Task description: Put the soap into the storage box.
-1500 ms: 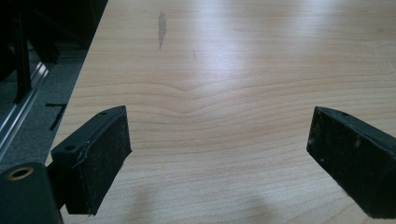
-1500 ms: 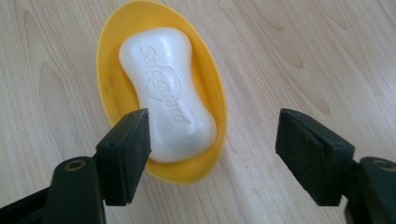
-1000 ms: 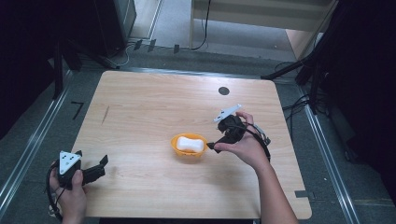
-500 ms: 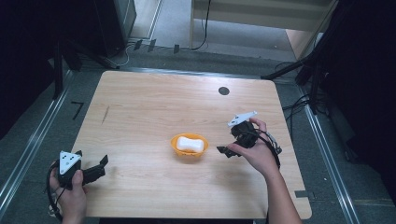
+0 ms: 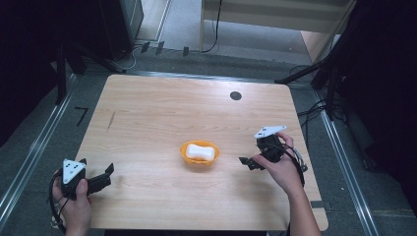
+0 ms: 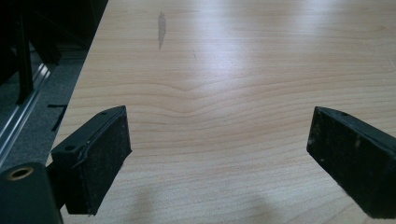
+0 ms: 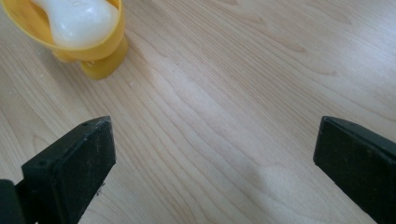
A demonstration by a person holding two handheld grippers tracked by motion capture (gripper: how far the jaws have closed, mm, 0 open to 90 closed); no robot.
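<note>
An orange bowl (image 5: 188, 158) sits near the middle of the wooden table (image 5: 162, 113), with a white soap-like bar (image 5: 201, 151) lying in it. The right gripper view has the same bowl (image 7: 100, 58) and white bar (image 7: 77, 18) at its top left. My right gripper (image 5: 251, 160) hovers to the right of the bowl, apart from it, open and empty; its jaws stand wide in its own view (image 7: 212, 161). My left gripper (image 5: 105, 174) rests at the table's front left corner, open and empty, over bare wood (image 6: 219, 154).
A small dark round mark (image 5: 235, 95) lies on the table at the back right. A faint dark streak (image 5: 112, 119) marks the wood at the left. Metal rails (image 5: 29, 162) and cables (image 5: 314, 105) run along both sides of the table.
My right gripper has drawn back to the right, away from the bowl, and has opened. The white bar stays in the bowl. The left gripper has not moved.
</note>
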